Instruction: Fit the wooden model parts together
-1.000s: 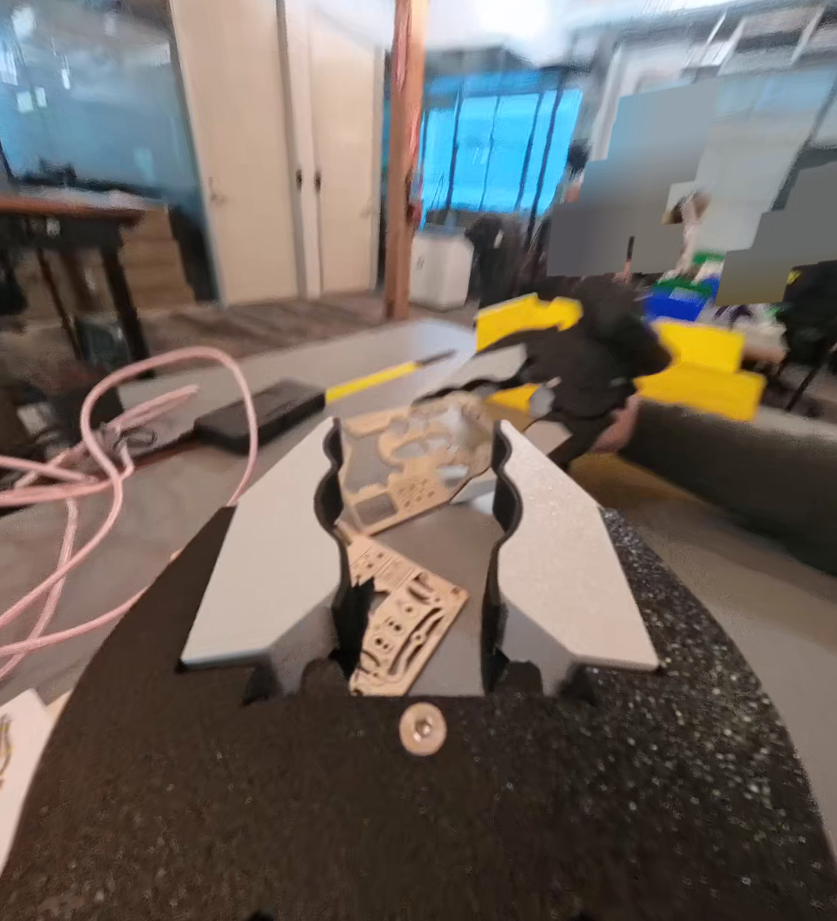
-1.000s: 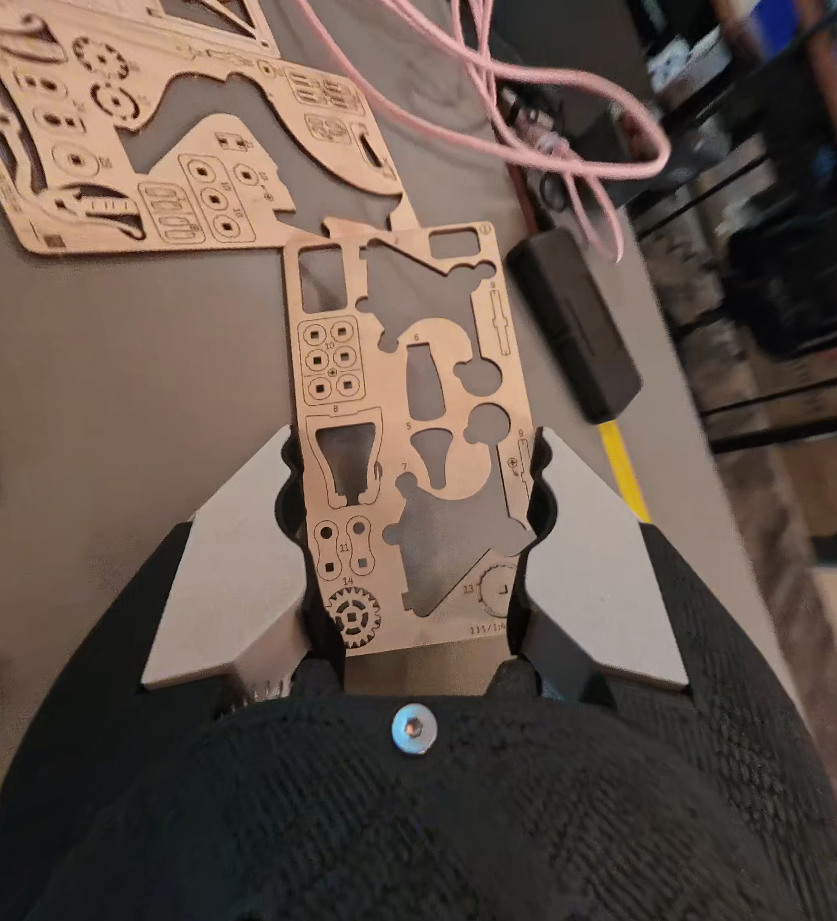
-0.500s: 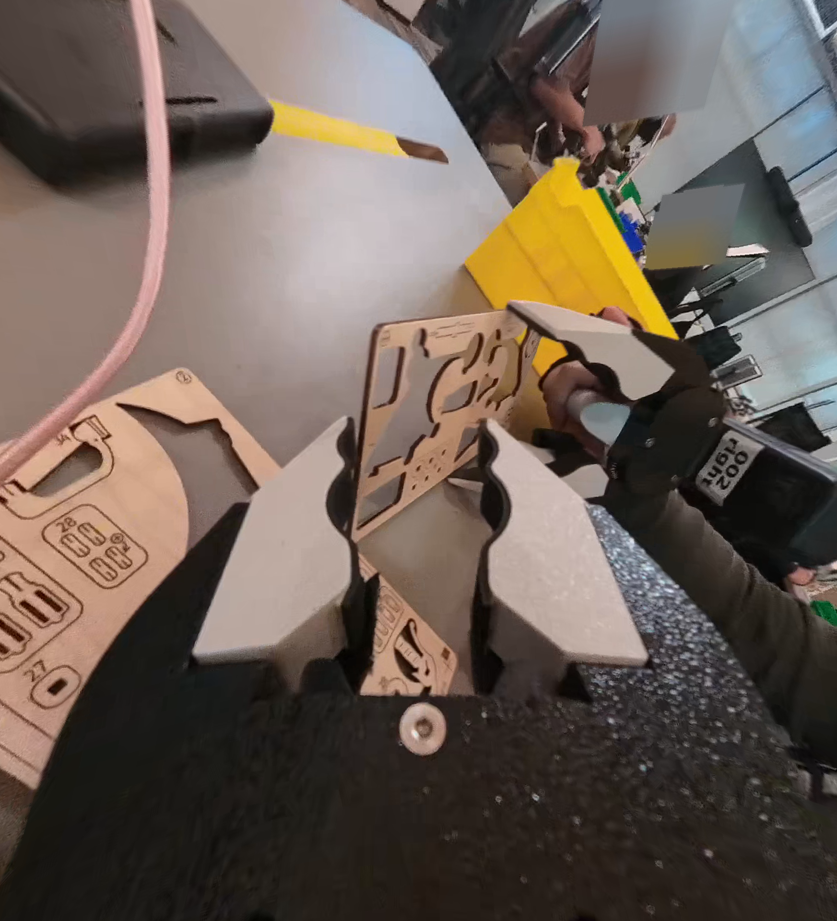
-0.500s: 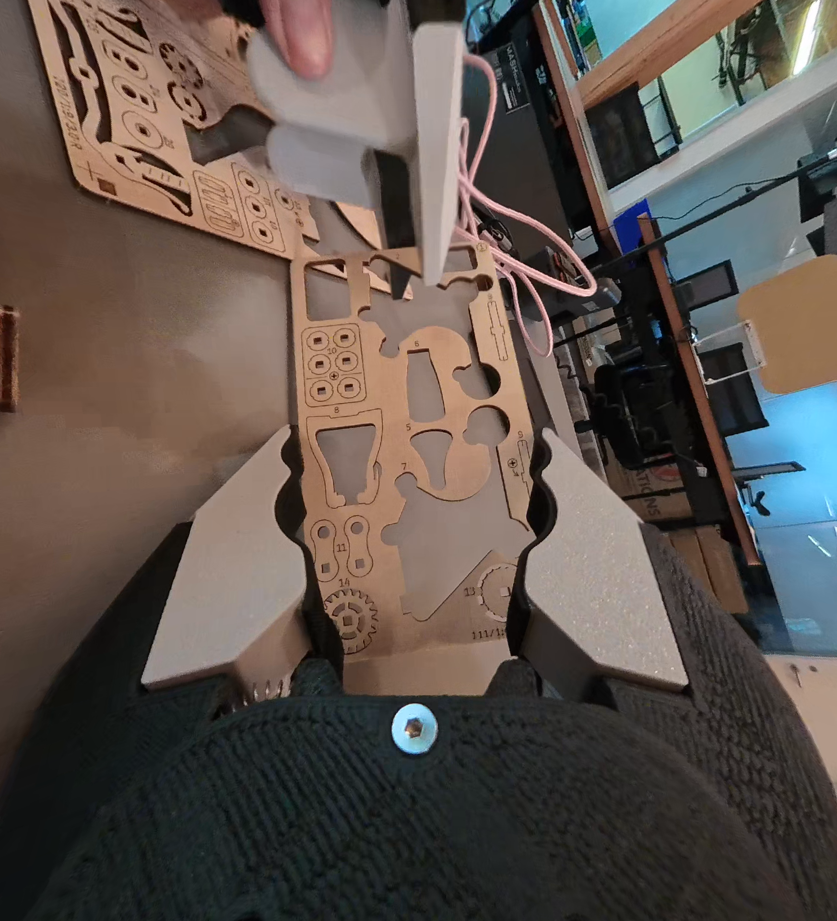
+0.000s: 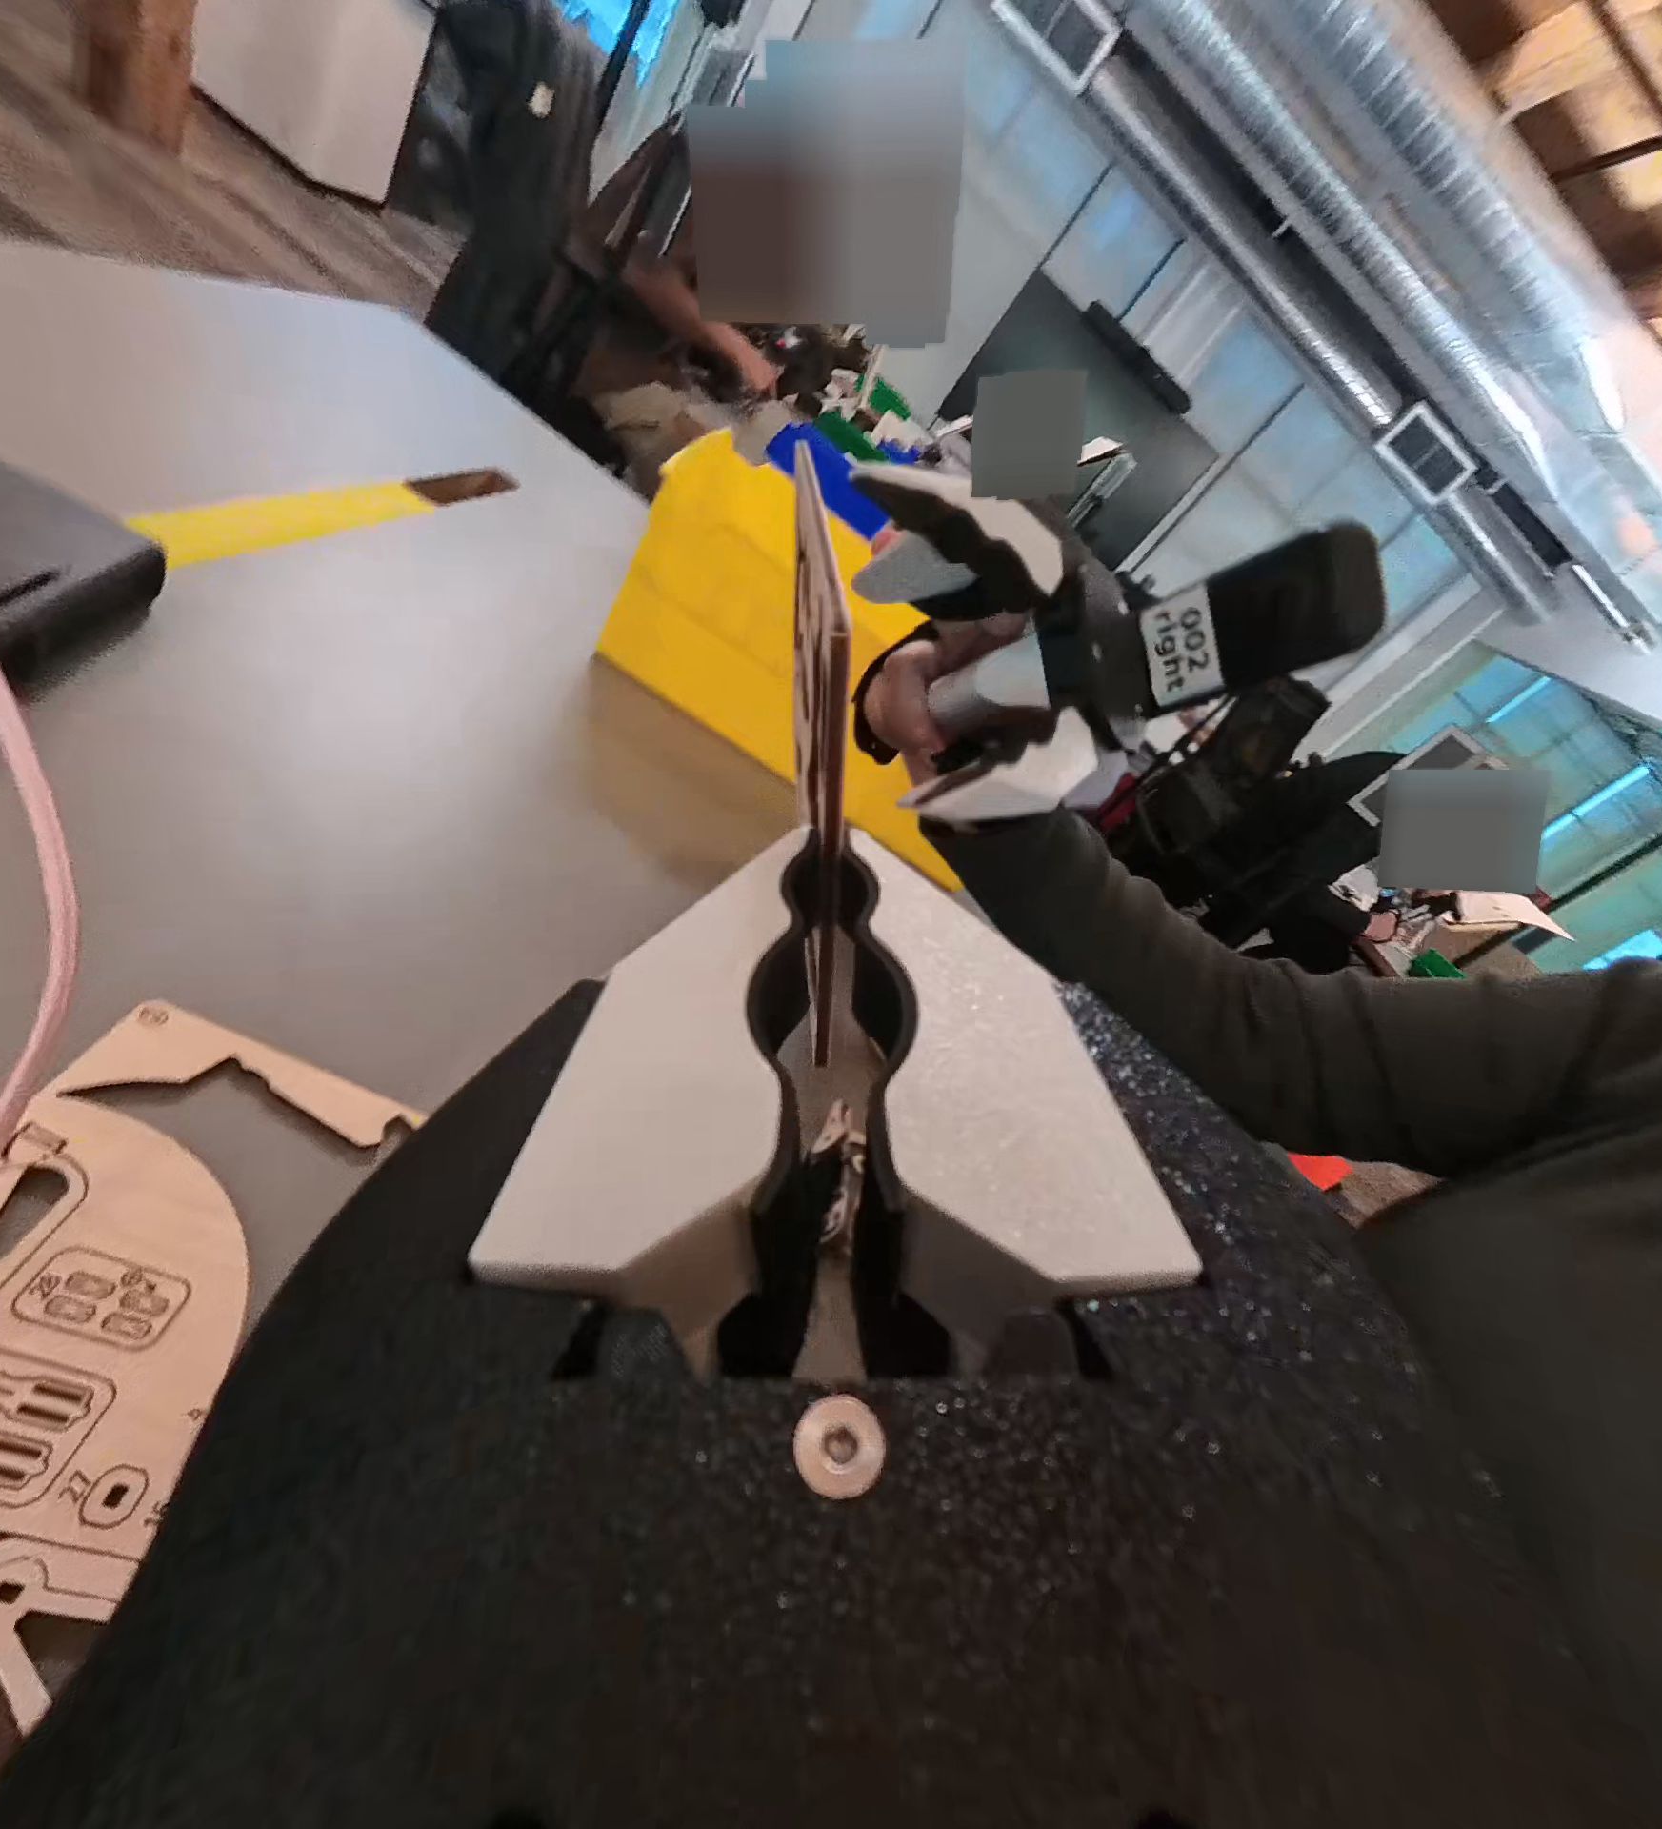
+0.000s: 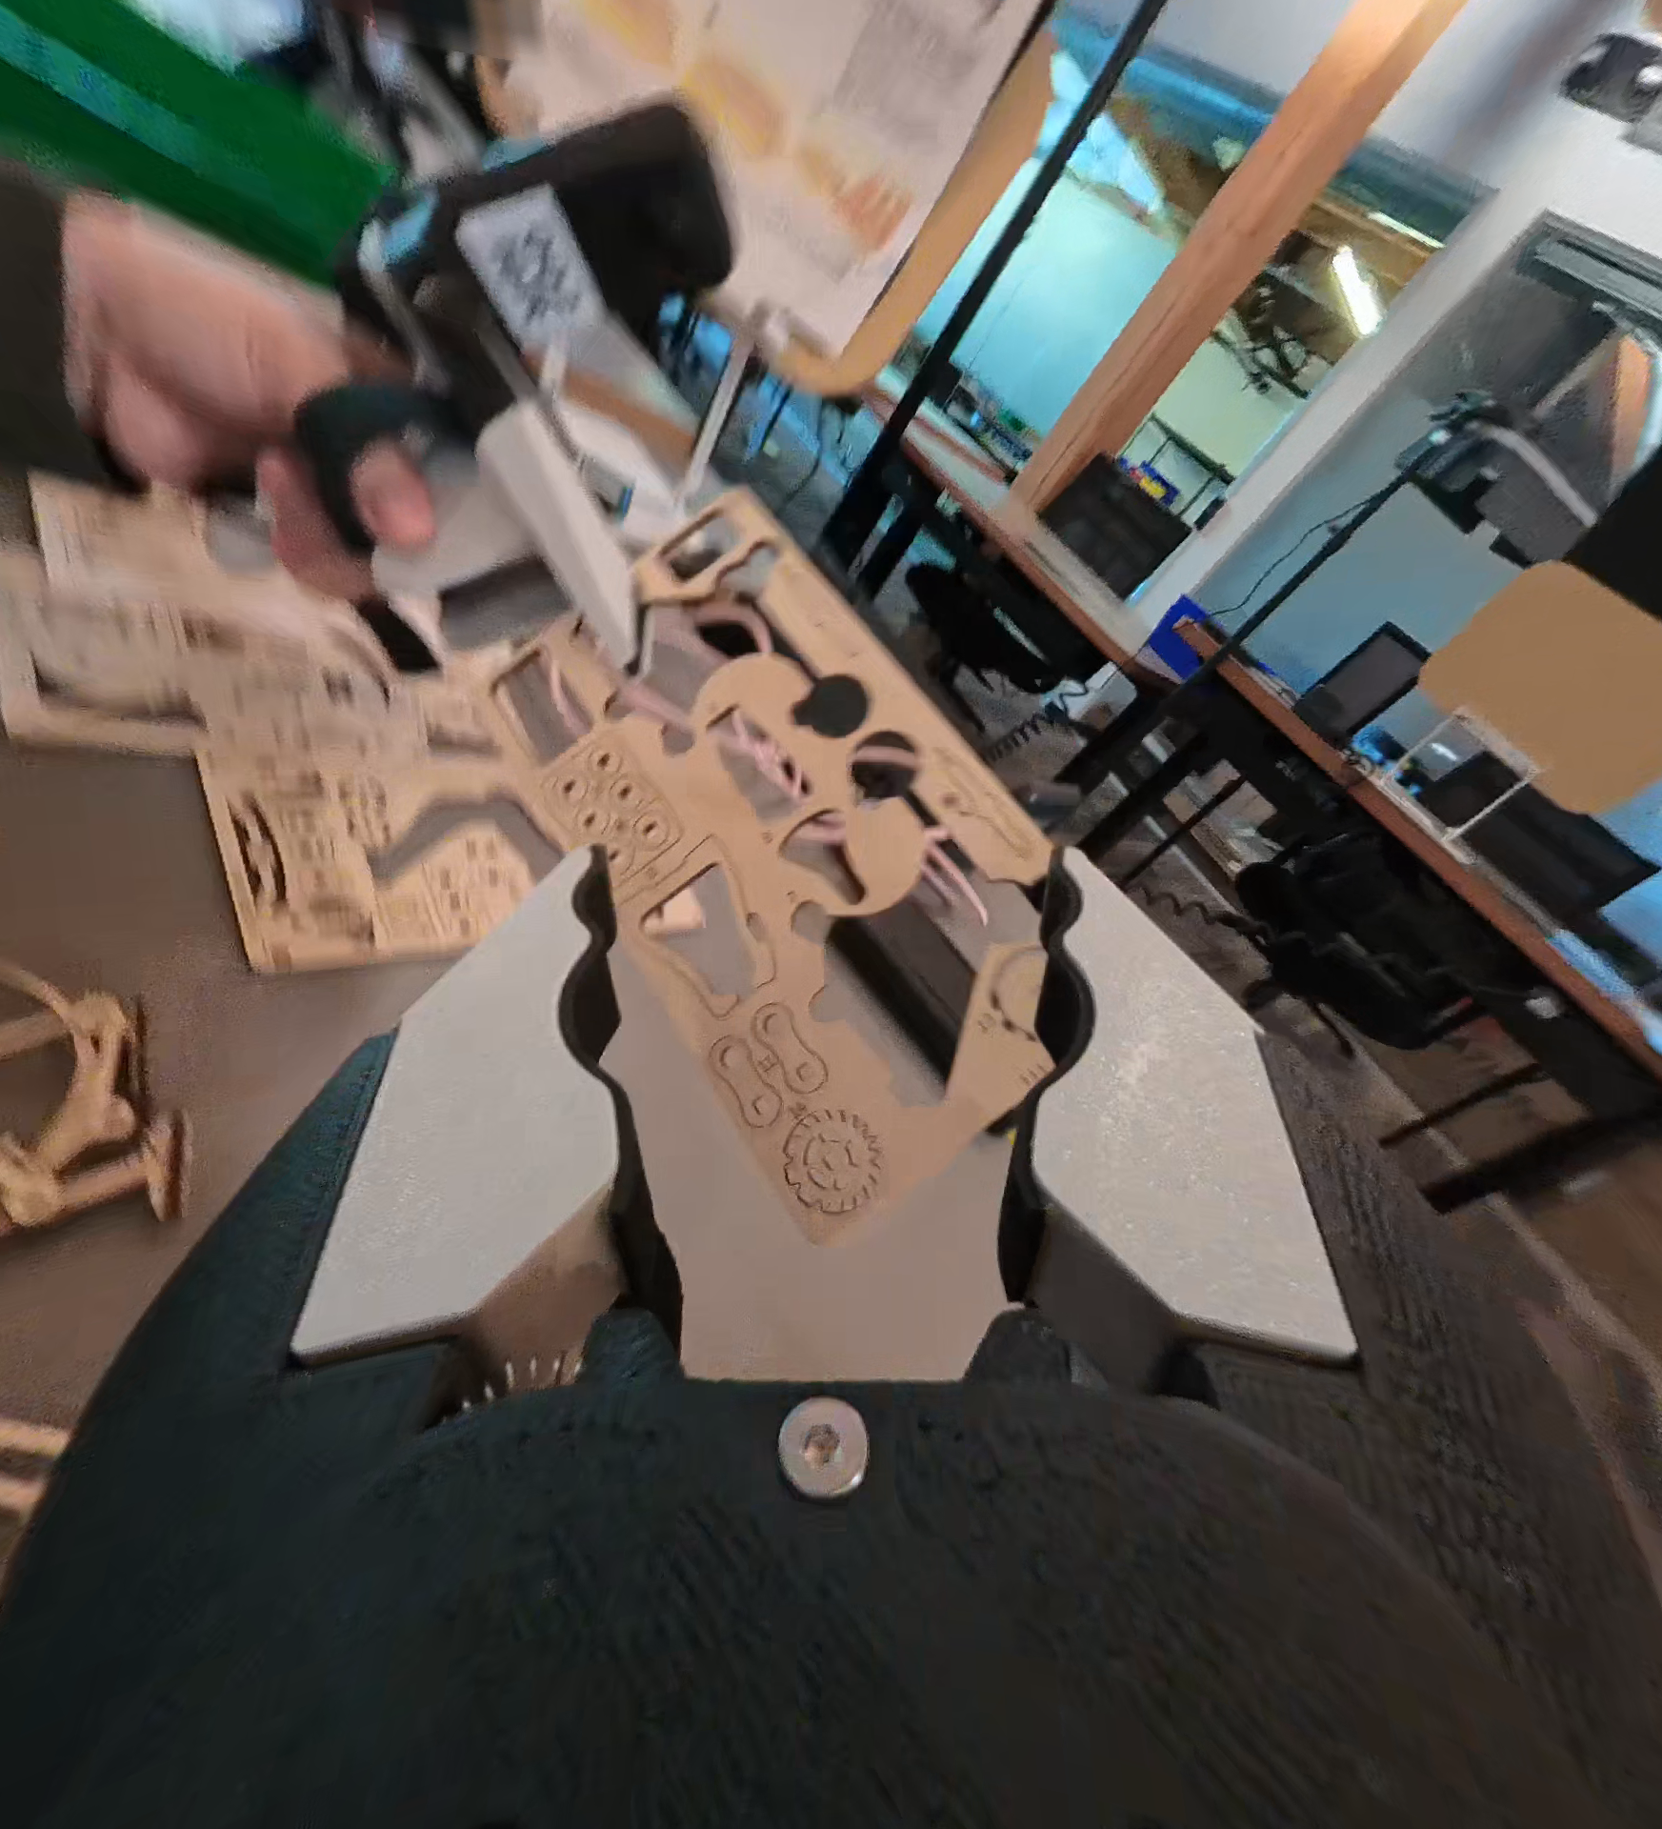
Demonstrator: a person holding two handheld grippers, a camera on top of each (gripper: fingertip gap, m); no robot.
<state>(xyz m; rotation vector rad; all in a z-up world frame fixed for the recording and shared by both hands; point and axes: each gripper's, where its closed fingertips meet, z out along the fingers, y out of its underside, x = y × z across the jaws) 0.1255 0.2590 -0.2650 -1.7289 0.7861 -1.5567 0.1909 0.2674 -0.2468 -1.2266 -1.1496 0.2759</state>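
While edge-on, sheet in left tool

Bare grey tabletop lies open ahead; flat laser-cut plywood sheets and a pink cable crowd the left.

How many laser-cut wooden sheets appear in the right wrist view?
3. One sheet hangs inside the open right claw, its far end pinched by the left claw. A second sheet and a third sheet lie flat on the table, blurred; the hand may hide more.
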